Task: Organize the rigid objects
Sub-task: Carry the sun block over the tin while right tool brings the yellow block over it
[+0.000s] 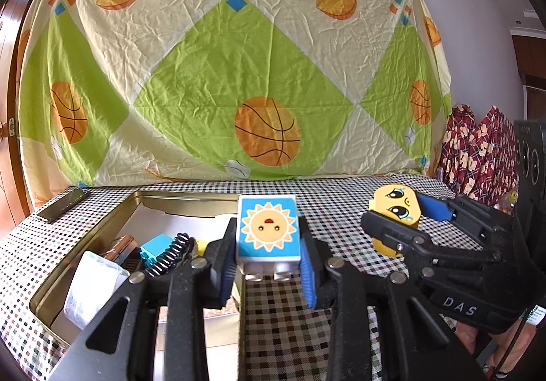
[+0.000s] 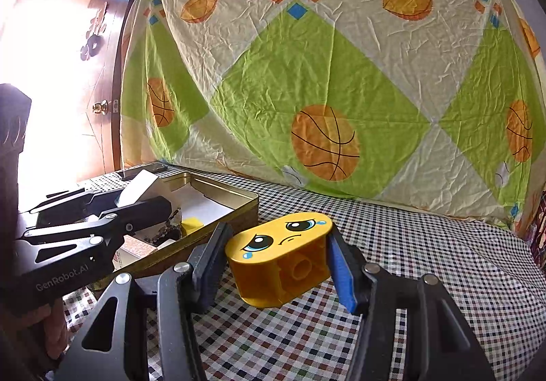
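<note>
Our left gripper (image 1: 268, 265) clamps the blue sun-printed toy block (image 1: 268, 227) just beside the gold metal tin (image 1: 191, 200); our right gripper (image 2: 278, 261) clamps the yellow crying-face oval block (image 2: 283, 251). We should clear the rim before releasing.

Basketball-print sheet (image 2: 324, 81) hangs behind; bright wooden door (image 2: 68, 74) at left.

A table under a checked cloth (image 1: 341, 190) carries everything. On its left sits an open gold tin (image 1: 191, 198), and a dark phone (image 1: 63, 205) lies at the far left corner, beside the tin.
</note>
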